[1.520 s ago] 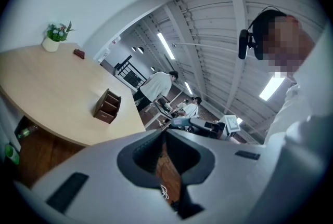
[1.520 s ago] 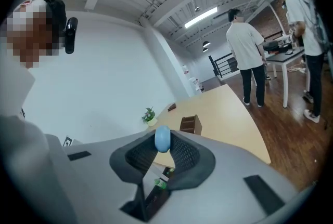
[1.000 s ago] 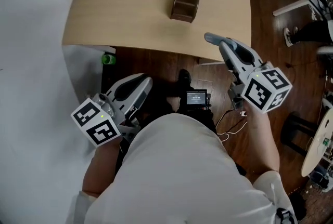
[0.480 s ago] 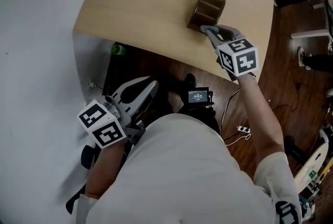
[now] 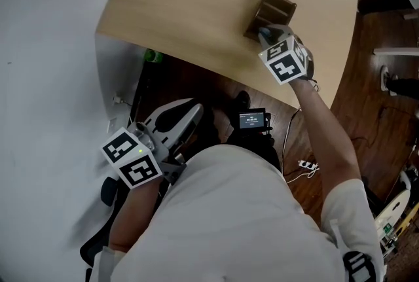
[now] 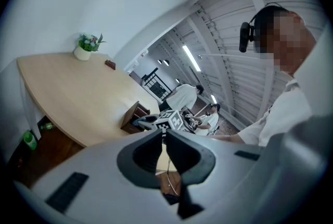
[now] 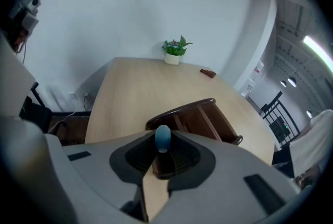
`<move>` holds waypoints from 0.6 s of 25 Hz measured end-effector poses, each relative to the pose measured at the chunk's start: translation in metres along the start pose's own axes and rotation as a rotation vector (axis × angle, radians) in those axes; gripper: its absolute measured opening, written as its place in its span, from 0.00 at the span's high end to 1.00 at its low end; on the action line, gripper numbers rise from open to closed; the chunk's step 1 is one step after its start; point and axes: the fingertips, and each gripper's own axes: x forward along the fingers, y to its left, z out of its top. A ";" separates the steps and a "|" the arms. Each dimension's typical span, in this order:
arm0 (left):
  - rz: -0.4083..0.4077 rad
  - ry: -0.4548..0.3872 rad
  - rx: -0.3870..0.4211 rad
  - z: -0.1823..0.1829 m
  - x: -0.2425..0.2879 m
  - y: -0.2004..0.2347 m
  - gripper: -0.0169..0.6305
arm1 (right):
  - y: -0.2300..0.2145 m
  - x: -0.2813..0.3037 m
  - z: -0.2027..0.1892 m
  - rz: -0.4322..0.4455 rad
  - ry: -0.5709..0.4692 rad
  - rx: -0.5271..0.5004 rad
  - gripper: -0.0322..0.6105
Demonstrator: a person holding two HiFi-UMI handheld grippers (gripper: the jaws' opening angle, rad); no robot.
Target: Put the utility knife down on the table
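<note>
Over the table (image 5: 196, 6), right claw (image 7: 163, 133) clamped on blue-tipped utility knife (image 7: 163, 141); left claw (image 6: 164, 133) together.

A wooden organizer (image 5: 276, 4) blocks the right edge of the table (image 5: 183, 6); leftward the top lies open.

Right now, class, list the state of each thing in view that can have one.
utility knife: held off the table, between the right jaws
right gripper: jaws shut on the utility knife
left gripper: jaws together, empty
wooden organiser: upright on the table
potted plant: upright, far table edge
</note>
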 end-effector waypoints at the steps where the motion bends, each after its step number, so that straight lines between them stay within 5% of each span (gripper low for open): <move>1: 0.000 0.001 0.000 0.000 0.000 0.000 0.97 | 0.002 0.004 0.000 -0.012 0.010 -0.035 0.84; 15: -0.001 0.026 -0.011 -0.006 0.002 0.002 0.97 | 0.021 0.033 0.001 -0.033 0.064 -0.268 0.84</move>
